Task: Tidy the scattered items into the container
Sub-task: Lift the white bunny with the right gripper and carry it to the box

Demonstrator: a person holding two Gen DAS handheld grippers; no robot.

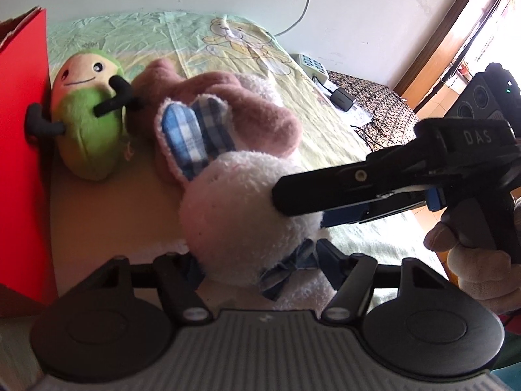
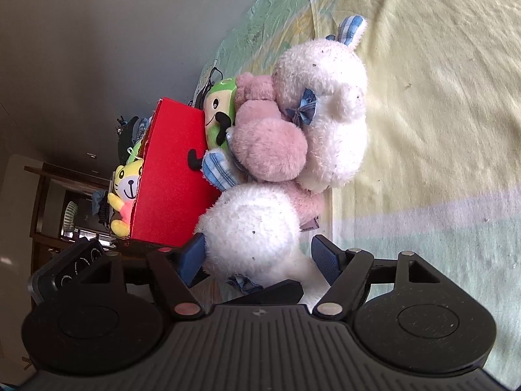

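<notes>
Plush rabbit (image 1: 234,215) seemingly between left fingers (image 1: 332,260)

Bedsheet (image 1: 228,32) under plush toys (image 1: 234,215), red box (image 1: 22,130).

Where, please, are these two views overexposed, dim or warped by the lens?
Left wrist view: the doorway at top right is blown out by daylight, the red box bows at the fisheye edge, and the white plush rabbit looks soft up close. Right wrist view: the whole scene is rolled sideways, the wall is dim, and the bedsheet is bright and washed out.
</notes>
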